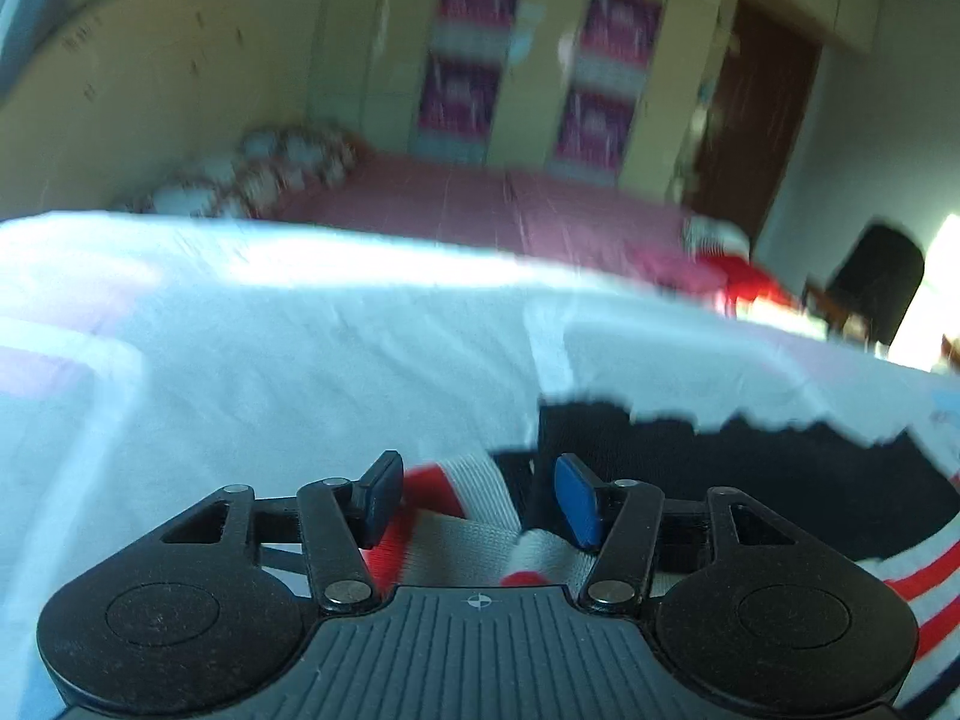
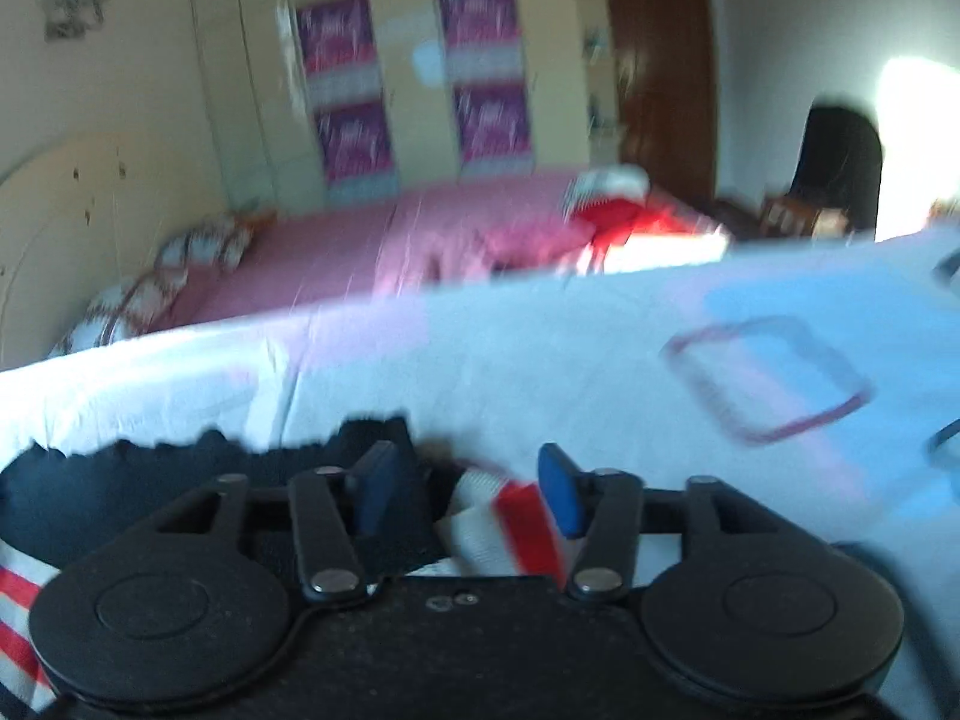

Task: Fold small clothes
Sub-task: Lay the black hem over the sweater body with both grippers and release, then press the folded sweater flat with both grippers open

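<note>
Striped ribbed cuff (image 1: 480,498) lies loose between both open grippers (left (image 1: 480,495), right (image 2: 468,489)); lift away straight, without snagging.

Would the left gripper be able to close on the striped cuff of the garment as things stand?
Probably yes: the left gripper stands open with the red and white striped cuff lying right between its fingers, and nothing covers it.
</note>
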The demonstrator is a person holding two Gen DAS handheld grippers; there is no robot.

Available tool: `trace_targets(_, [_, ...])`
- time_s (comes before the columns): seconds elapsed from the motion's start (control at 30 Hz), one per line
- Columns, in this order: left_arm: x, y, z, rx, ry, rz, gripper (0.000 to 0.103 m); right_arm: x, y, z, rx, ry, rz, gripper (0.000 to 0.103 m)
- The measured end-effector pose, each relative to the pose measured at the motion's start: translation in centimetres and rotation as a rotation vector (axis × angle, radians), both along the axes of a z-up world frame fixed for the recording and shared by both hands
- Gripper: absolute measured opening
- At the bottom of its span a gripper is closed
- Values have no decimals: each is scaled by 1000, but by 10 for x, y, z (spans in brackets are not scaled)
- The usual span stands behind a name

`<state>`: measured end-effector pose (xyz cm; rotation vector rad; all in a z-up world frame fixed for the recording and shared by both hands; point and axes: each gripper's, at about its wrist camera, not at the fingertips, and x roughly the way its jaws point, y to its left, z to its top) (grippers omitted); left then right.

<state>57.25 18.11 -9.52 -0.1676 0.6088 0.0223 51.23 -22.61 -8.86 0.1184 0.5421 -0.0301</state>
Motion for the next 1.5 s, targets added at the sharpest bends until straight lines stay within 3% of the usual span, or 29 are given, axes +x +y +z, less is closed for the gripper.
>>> trace_targets(0.07, [-23, -5, 14, 75, -37, 49, 63, -23, 4, 9, 10, -7, 48, 50])
trace_targets(0.17, [-53, -24, 26, 51, -94, -11, 63, -46, 30, 11, -27, -3, 152, 42])
trace_targets(0.3, [-49, -93, 27, 129, -109, -242, 63, -32, 76, 4, -24, 44, 255, 27])
trace_targets(0.37, [-36, -121, 23, 128, -73, -347, 63, -17, 99, 2, -12, 66, 312, 23])
trace_targets(0.43, [-25, -142, 16, 169, -42, -387, 63, -3, 122, -6, -55, 121, 363, 23])
trace_targets(0.5, [-10, -151, 2, 202, 46, -414, 63, 4, 138, -16, -114, 147, 407, 26])
trace_targets(0.53, [-6, -149, -4, 209, 62, -405, 65, 6, 142, -22, -150, 171, 409, 26])
trace_targets(0.57, [-6, -144, -7, 207, 55, -393, 75, 7, 140, -26, -170, 167, 400, 26])
trace_targets(0.63, [-10, -126, -10, 233, 45, -315, 77, 4, 122, -26, -197, 147, 316, 19])
trace_targets(0.73, [-21, -81, -17, 176, 26, -259, 77, 4, 73, -28, -191, 145, 147, 6])
trace_targets(0.77, [-25, -77, -17, 212, 25, -246, 77, 3, 56, -28, -160, 141, 129, 2])
trace_targets(0.83, [-24, -73, -17, 202, 28, -235, 77, 1, 43, -28, -140, 140, 140, 2])
trace_targets(0.93, [-19, -77, -17, 227, 31, -226, 77, 2, 57, -28, -201, 146, 144, 7])
trace_targets(1.07, [-30, -74, -5, 193, 27, -221, 78, -22, 62, -10, -149, 89, 131, 51])
trace_targets(1.13, [-45, -75, 8, 153, -12, -222, 78, -42, 66, 2, -129, 26, 151, 51])
trace_targets(1.27, [-70, -93, 18, 76, -33, -266, 78, -60, 95, 5, -66, 49, 273, 29])
trace_targets(1.43, [-79, -128, 4, 61, 18, -311, 78, -63, 142, -10, -92, 96, 384, 35])
trace_targets(1.5, [-78, -137, -8, 102, 49, -315, 78, -64, 153, -18, -135, 110, 410, 38])
